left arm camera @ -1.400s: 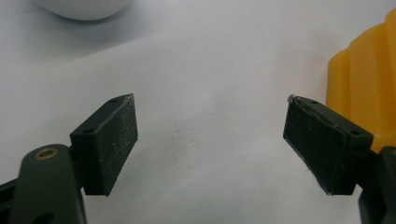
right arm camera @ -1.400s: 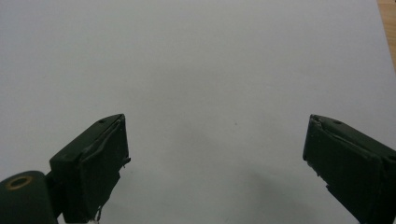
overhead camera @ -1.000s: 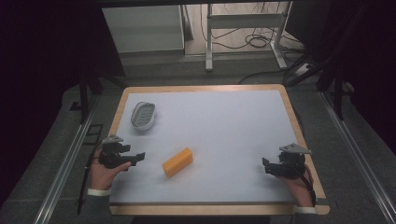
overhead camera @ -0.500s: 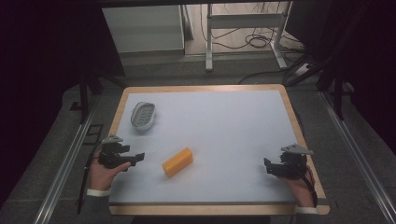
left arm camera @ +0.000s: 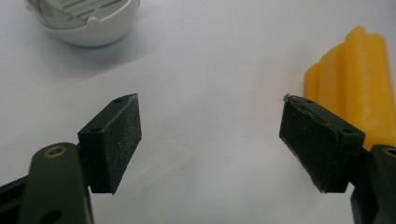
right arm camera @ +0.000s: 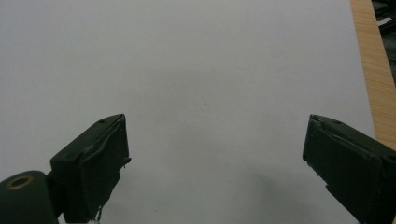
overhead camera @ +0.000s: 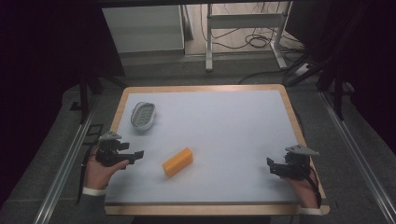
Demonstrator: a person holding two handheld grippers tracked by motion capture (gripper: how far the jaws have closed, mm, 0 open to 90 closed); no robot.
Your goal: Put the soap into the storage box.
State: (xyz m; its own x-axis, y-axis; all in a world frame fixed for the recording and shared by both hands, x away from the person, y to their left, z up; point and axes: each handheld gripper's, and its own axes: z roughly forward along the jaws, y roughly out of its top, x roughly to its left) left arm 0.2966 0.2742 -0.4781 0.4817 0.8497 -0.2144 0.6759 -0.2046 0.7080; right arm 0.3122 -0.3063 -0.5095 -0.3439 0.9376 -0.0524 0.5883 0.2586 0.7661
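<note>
- Hardly anything is shifting since a second ago: we are keeping both grippers almost where they were, the right one sitting only a touch lower at the near right edge of the counter [overhead camera: 205,100], and the yellow block [overhead camera: 177,162] is lying just as it lay.
- We are holding the left gripper [overhead camera: 137,154] just to the left of the yellow block, jaws spread wide with nothing between them.
- We are pointing the left gripper toward the block's near-left end; in the left gripper view the yellow block [left arm camera: 357,84] is showing past the right-hand jaw, not between the two.
- Its long axis is running on a slant, from near-left to far-right.
- We are holding the right gripper [overhead camera: 271,166] well to the right of the block, jaws likewise wide apart and empty, with bare counter [right arm camera: 205,70] ahead of it.
- Beyond the block and to its left, the white slotted dish [overhead camera: 142,115] is standing apart from it.
- We are judging the left gripper far the nearer; it needs swinging rightward to straddle the block across its short width.
</note>
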